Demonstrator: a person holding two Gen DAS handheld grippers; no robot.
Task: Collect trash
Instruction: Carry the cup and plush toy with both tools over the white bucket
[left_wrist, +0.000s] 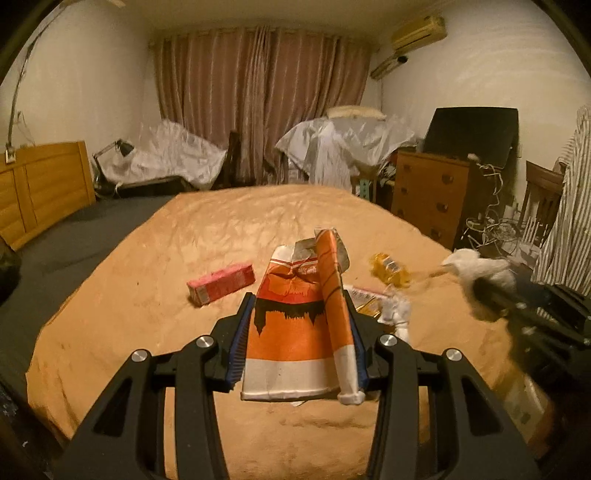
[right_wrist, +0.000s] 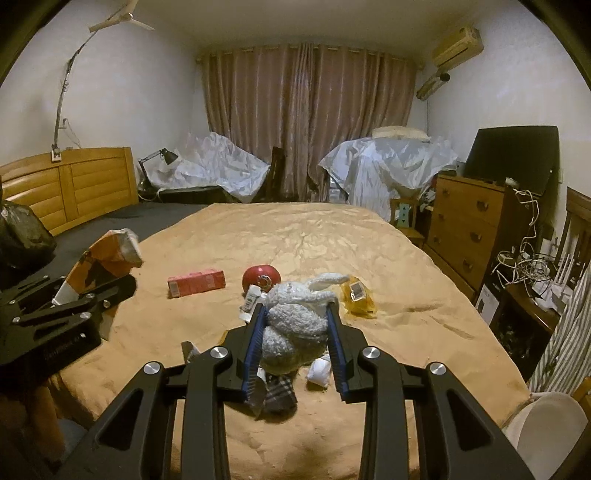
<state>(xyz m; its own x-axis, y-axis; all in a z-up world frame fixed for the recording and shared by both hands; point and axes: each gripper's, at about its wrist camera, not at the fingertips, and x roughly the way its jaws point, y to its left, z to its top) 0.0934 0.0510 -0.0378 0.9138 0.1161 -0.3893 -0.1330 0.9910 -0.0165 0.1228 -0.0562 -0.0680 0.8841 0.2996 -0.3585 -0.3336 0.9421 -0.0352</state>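
Both tongs loaded, left gripper (left_wrist: 301, 332) clamping an orange carton (left_wrist: 295, 332), right gripper (right_wrist: 297, 332) clamping a white wad (right_wrist: 295, 325); red box (right_wrist: 195, 282), at eleven o'clock, and yellow wrapper (right_wrist: 358, 295) remain uncollected on the bed (right_wrist: 406, 332).

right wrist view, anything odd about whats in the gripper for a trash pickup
Yes. The right gripper is shut on a white knitted stuffed rabbit, a toy rather than litter. The real trash, a yellow wrapper and a crumpled white paper, lies on the tan bedspread. The left gripper holds a torn orange carton.
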